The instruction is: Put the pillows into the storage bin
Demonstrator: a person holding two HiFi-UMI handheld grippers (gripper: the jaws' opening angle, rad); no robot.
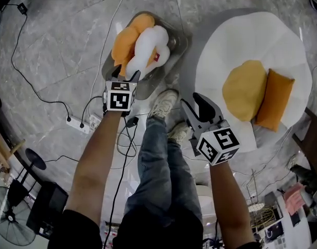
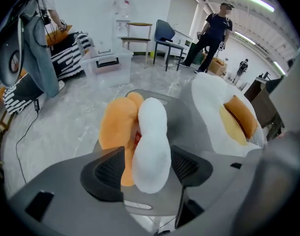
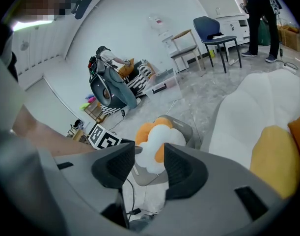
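Left gripper (image 2: pixel 147 165): jaws spread wide, the white pillow (image 2: pixel 152 141) standing between them unsqueezed, already lying in the storage bin (image 2: pixel 185 108). Just beyond the left jaw a round orange pillow (image 2: pixel 114 127) leans against the white one in the same bin. Right gripper (image 3: pixel 149 165): jaws apart, nothing between them. Farther off to their right, a yellow pillow (image 3: pixel 275 156) and a rectangular orange pillow (image 1: pixel 275 98) rest on a white beanbag (image 3: pixel 267 102)
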